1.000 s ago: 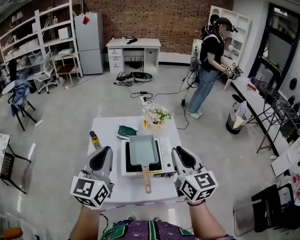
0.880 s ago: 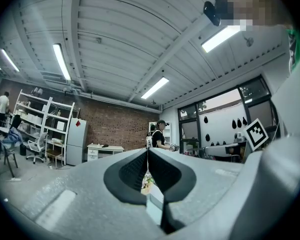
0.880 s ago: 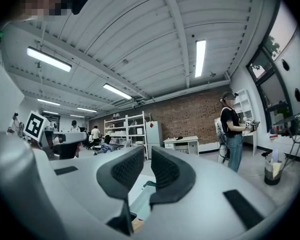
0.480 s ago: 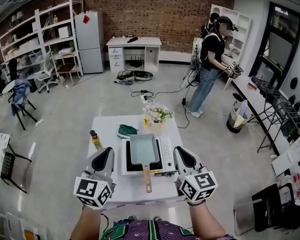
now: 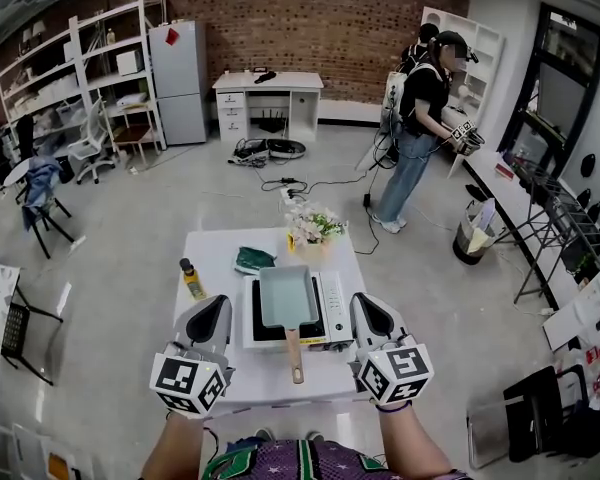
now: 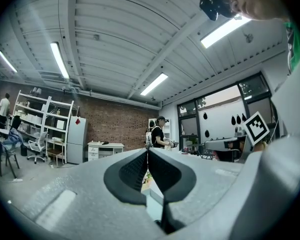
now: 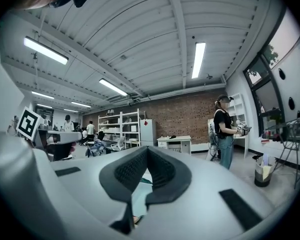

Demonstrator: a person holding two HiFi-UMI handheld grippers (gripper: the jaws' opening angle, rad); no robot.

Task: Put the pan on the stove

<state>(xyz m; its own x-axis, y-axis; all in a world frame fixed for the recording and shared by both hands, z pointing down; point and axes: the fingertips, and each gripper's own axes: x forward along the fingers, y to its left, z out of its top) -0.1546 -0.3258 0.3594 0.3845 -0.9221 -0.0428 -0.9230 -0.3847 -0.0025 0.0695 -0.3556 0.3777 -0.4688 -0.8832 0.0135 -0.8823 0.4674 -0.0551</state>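
Observation:
A teal rectangular pan (image 5: pixel 286 298) with a wooden handle (image 5: pixel 294 354) rests on the white portable stove (image 5: pixel 333 309), its handle pointing toward me. My left gripper (image 5: pixel 218 302) hovers just left of the stove, shut, with nothing between its pads. My right gripper (image 5: pixel 364 301) hovers just right of the stove, also shut and empty. In the left gripper view the left gripper (image 6: pixel 147 152) has its jaws pressed together, with a sliver of the pan (image 6: pixel 154 205) showing below them. In the right gripper view the right gripper (image 7: pixel 147 149) also has its jaws together.
The stove stands on a small white table (image 5: pixel 214 256) with a yellow bottle (image 5: pixel 190 279), a green cloth (image 5: pixel 252 261) and a flower bunch (image 5: pixel 313 228). A person (image 5: pixel 418 118) stands far off at the right by shelves. Cables lie on the floor behind the table.
Both grippers have drifted slightly lower in the head view. The pan has stayed in place on the stove.

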